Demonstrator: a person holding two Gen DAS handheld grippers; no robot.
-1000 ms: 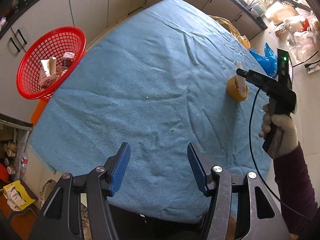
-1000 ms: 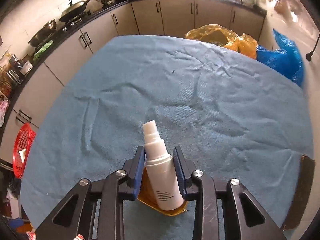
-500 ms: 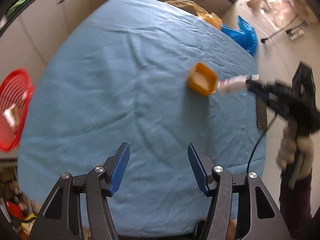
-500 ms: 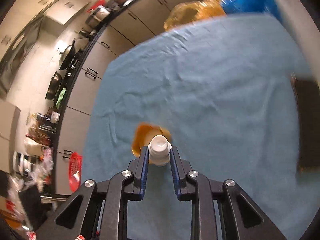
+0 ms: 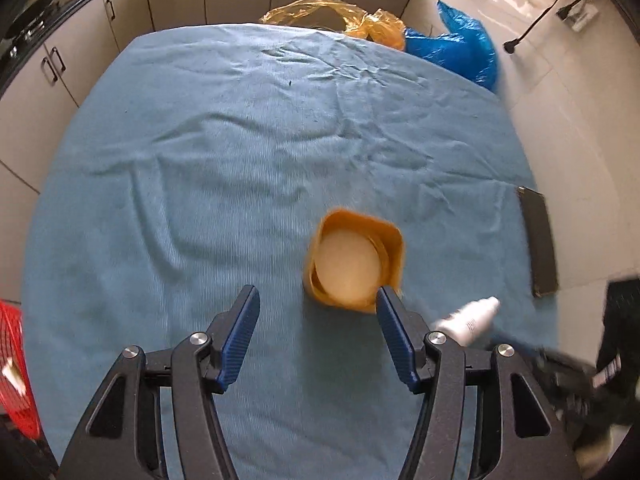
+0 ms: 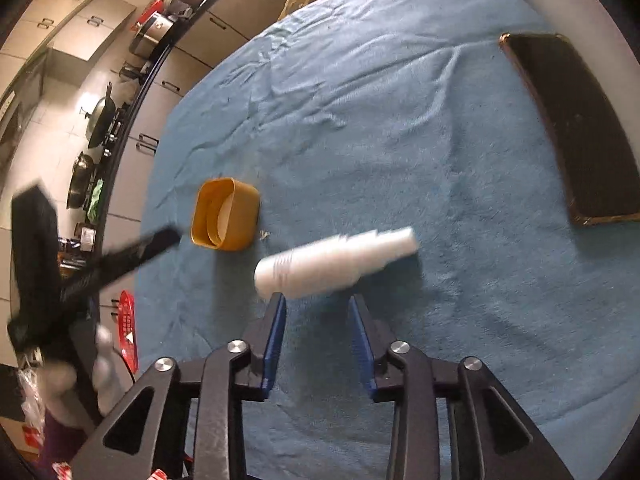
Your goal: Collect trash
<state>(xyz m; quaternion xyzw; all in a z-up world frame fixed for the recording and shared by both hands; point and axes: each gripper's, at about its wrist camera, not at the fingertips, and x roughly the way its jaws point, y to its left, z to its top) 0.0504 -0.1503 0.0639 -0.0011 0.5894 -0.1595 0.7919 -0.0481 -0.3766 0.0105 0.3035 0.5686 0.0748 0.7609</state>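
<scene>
The white spray bottle (image 6: 336, 266) lies on its side on the blue cloth (image 6: 360, 120) of the table, just beyond the fingertips of the right hand-held gripper (image 6: 316, 300). That gripper's jaws are opening and nothing sits between the pads; the bottle is blurred, so whether it touches the left fingertip cannot be told. In the right wrist view the bottle's long axis runs crosswise to the fingers, nozzle end away from the orange cup (image 6: 225, 220) and toward the dark flat slab (image 6: 572, 128). The cup stands just beside the bottle's base end. The left hand-held gripper (image 5: 316, 300) hangs spread and empty over the cup (image 5: 354, 264), whose edge is at its right fingertip.
</scene>
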